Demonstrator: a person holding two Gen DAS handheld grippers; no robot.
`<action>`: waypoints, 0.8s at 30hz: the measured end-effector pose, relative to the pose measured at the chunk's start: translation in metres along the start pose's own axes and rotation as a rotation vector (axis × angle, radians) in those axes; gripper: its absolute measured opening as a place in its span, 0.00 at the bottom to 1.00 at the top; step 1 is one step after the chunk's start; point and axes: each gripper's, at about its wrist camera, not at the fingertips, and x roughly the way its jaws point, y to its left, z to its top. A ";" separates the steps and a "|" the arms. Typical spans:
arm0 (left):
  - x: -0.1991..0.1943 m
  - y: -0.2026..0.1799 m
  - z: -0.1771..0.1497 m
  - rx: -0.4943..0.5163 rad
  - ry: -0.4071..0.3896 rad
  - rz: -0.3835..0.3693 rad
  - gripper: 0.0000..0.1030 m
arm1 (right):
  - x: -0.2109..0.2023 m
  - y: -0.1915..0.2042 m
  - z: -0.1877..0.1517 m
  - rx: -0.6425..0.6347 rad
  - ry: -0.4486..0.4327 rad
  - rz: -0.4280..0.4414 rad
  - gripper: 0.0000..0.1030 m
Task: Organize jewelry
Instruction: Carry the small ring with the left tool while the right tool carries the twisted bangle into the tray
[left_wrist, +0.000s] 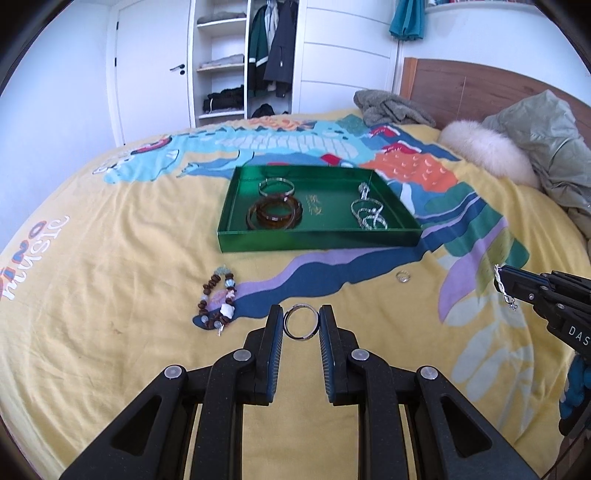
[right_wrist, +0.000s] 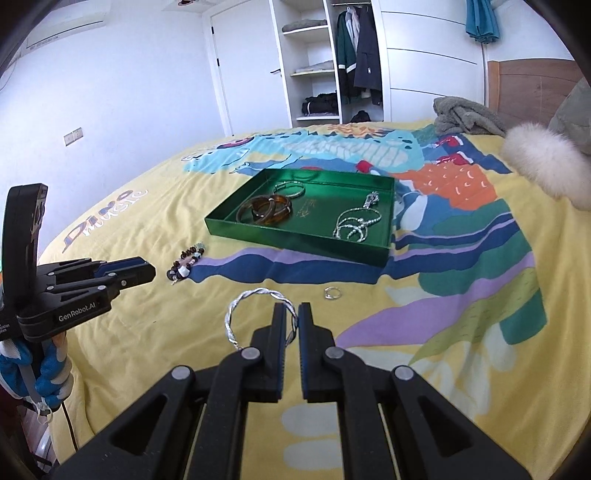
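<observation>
1. Biggest thing first: the green tray sits on the yellow bedspread and it's already part filled. You've got the amber bangles and a thin silver bangle on its left side and a heap of silver chain on the right. I'd say you're past halfway.
2. Still out on the bed: the beaded bracelet, lying flat, well short of the tray's near wall.
3. Your right gripper is clamped on the twisted silver bracelet, jaws nearly together, most of the loop sticking out to the left. It's held above the sheet, not yet over the tray.
4. Your left gripper is pinching a silver ring across its width, held upright between the pads, also short of the tray.
5. Smallest leftover: a little ring on the sheet, near the tray's front.
6. Hard to read: the gold lettering on the tray floor, and how tangled that chain is. The right bracelet's clasp end drops behind the finger.
</observation>
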 end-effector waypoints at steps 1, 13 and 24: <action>-0.006 -0.001 0.003 0.001 -0.013 -0.003 0.19 | -0.006 0.000 0.002 -0.001 -0.008 -0.006 0.05; -0.043 -0.011 0.065 0.035 -0.121 -0.020 0.19 | -0.055 -0.001 0.050 -0.037 -0.102 -0.075 0.05; 0.038 -0.011 0.120 0.055 -0.064 -0.027 0.19 | 0.002 -0.038 0.120 0.025 -0.115 -0.145 0.05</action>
